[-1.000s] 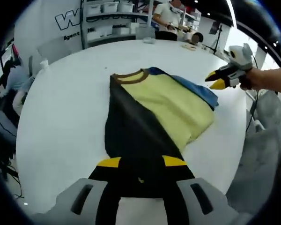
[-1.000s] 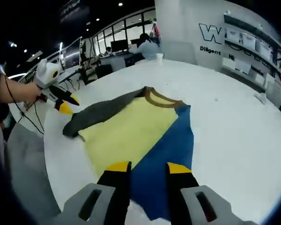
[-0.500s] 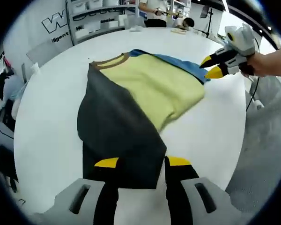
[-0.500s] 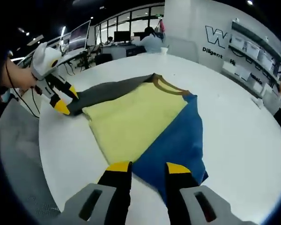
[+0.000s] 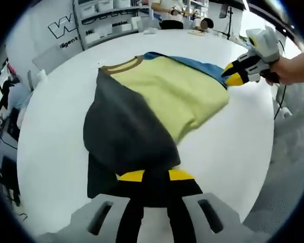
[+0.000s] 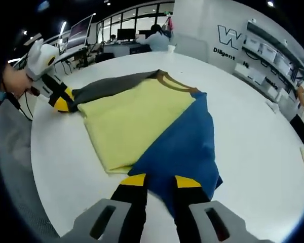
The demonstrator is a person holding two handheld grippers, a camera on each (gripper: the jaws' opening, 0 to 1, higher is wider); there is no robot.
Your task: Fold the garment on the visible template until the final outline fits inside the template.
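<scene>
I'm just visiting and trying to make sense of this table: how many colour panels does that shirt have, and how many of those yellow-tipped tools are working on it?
Dark grey panel: 1
Yellow panel: 1
Blue panel: 1
Brown collar: 1
Yellow-tipped tools: 2, the left gripper and the right gripper
Total: 4 shirt colours on 1 shirt, 2 tools.

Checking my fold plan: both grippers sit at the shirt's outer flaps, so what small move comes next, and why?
Probably lift both flaps and fold them inward. The left gripper looks pinched on the grey flap, the right gripper on the blue flap, both spread beyond the yellow panel.
</scene>
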